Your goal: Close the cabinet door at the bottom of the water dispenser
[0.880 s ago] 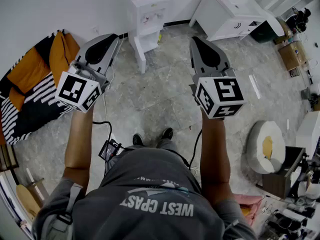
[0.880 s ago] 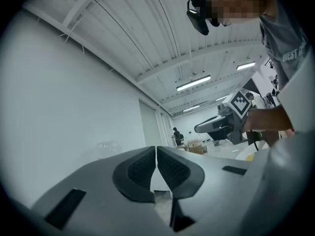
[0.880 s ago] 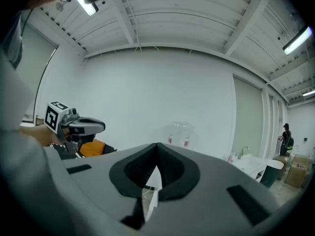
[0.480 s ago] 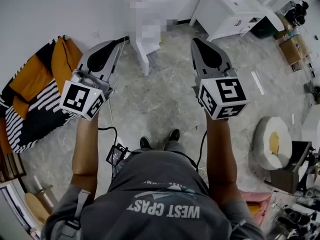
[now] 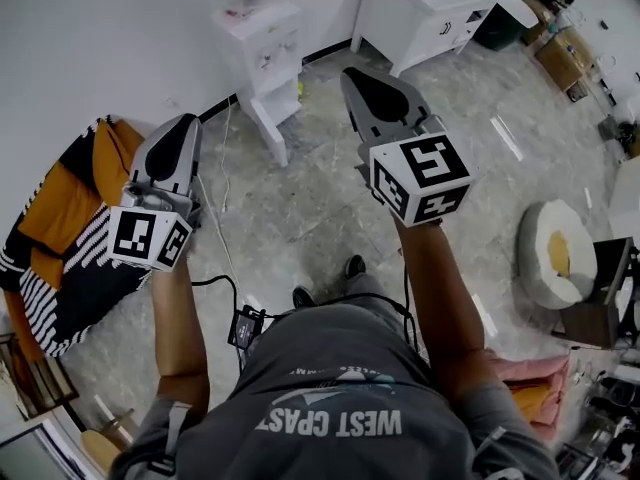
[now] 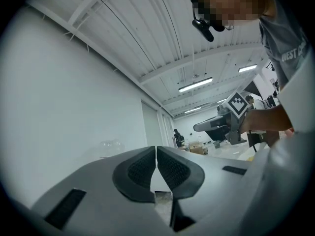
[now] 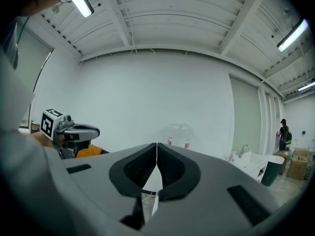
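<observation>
White water dispenser (image 5: 262, 43) stands at twelve o'clock by the wall, and its bottom door (image 5: 268, 128) appears swung out. The left gripper (image 5: 187, 121) and right gripper (image 5: 350, 73) are both closed and empty. Best to step nearer, then push the door's outer face flat.

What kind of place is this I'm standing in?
Likely a bare industrial lab or studio hall: ribbed white ceiling with strip lights, grey stone-patterned floor, plus a white water dispenser and a white sink cabinet.
</observation>
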The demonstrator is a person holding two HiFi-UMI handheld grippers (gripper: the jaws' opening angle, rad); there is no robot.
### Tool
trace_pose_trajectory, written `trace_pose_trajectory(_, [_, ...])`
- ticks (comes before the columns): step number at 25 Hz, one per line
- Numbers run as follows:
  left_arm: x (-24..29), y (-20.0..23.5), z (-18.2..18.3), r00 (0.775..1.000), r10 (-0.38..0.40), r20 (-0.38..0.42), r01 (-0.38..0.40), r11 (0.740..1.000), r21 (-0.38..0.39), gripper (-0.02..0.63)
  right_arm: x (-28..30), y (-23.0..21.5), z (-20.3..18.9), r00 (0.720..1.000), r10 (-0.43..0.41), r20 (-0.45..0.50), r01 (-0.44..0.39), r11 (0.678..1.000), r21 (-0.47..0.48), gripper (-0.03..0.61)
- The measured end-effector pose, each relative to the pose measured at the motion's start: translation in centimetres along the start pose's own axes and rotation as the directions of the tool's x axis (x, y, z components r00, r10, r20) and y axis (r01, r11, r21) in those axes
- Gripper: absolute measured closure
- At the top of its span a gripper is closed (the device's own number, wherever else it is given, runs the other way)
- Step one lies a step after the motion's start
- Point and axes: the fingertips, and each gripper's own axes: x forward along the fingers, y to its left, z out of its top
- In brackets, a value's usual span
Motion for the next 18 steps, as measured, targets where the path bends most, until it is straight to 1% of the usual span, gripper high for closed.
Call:
trace_pose_trajectory(5, [1.3,1.0,-0.9,1.0,0.024,-0.004,-0.024,1.0,-0.006,0.589,2.3,-1.3,-1.1,1.0,0.017,-0.019,-0.017,1.0,0.008,0.549])
trace_pose_trajectory(8, [2.7,1.6,-2.0,0.998,0.063,-0.02,-0.063,0.998,-0.014,0.588,4.5,-2.7,-1.5,0.998,0.057,-0.026,-0.056,0.998,0.007,0.549])
trace_pose_trajectory(12, [4.5,1.9,-3.0,0.993,0.1,-0.058,-0.1,0.995,-0.002,0.589,6.5,-4.4,-2.8,0.994,0.104,-0.03,-0.103,0.994,0.036,0.549])
trace_pose_trajectory(15, [6.6,3.9,-2.8,0.987,0.154,-0.045,-0.153,0.988,0.019,0.589,10.3,-6.0,-2.2,0.988,0.153,-0.01,-0.153,0.988,0.02,0.551])
trace_pose_trajectory(18, [7.9,5.3,-3.2,0.975,0.21,-0.069,-0.208,0.978,0.032,0.588,13.3,-7.1,-2.6,0.979,0.205,-0.004,-0.205,0.978,0.033,0.549])
